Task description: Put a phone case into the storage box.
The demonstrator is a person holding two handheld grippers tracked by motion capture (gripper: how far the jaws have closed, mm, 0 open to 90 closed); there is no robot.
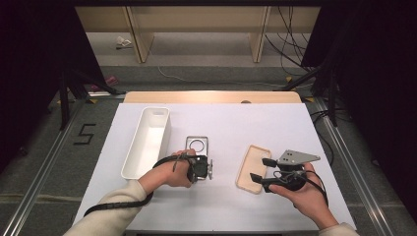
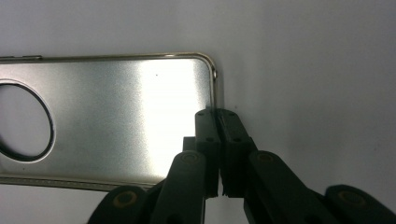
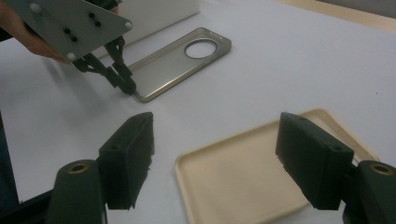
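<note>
white table (image 1: 216, 196) fills the high view, with dark curtains at both sides and wooden shelving behind. on it lie one white bin (image 1: 147, 141) at the left, one metal case (image 1: 197, 145) just right of it, and one beige case (image 1: 252, 168) farther right, well apart from the metal one. the left gripper (image 1: 210, 168) sits at the near end of the metal case; the right gripper (image 1: 260, 169) hovers at the beige case's near right edge. nothing lies between the two cases.

left gripper view: the metal case (image 2: 107, 121) lies flat, its round hole at the left, and the left gripper (image 2: 218, 116) has its jaws pinched together on the case's corner rim.

right gripper view: the right gripper (image 3: 215, 154) holds its jaws wide apart over the beige case (image 3: 247, 172), not touching it. beyond, the left gripper (image 3: 127, 87) clamps the corner of the metal case (image 3: 182, 65), with the bin (image 3: 154, 11) behind it. two cases, one bin, two grippers.
</note>
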